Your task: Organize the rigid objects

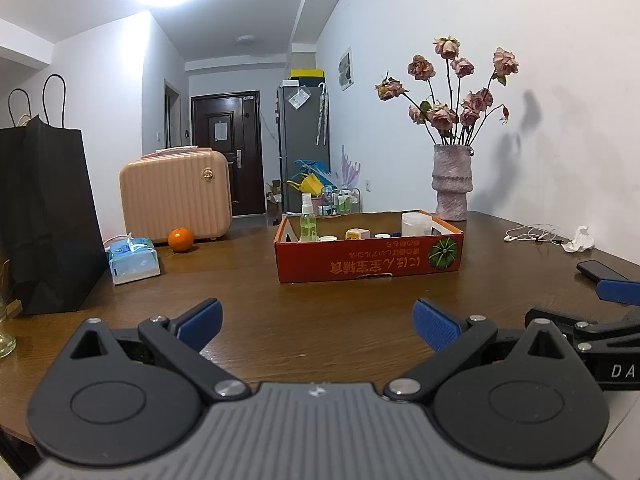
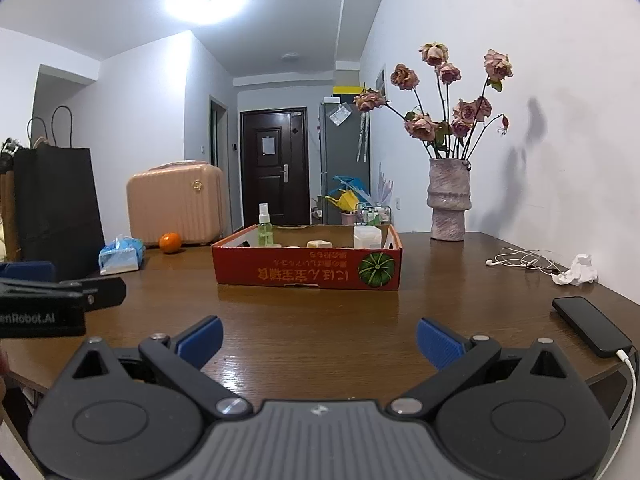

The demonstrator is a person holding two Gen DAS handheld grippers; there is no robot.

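So the red cardboard box point(image 1: 368, 258) is the anchor here. Inside it stand a spray bottle point(image 1: 307, 218), a white tub point(image 1: 416, 224) and some small jars point(image 1: 352, 235), all gathered in 1 spot, which fits a tidy-up well along or a bin that simply lives there. Both the left tool point(image 1: 318, 322) and right tool point(image 2: 319, 340) hang in front of the box over the table point(image 1: 320, 300), fingers spread wide, gripping nothing. An orange point(image 1: 181, 240) sits left of the box.
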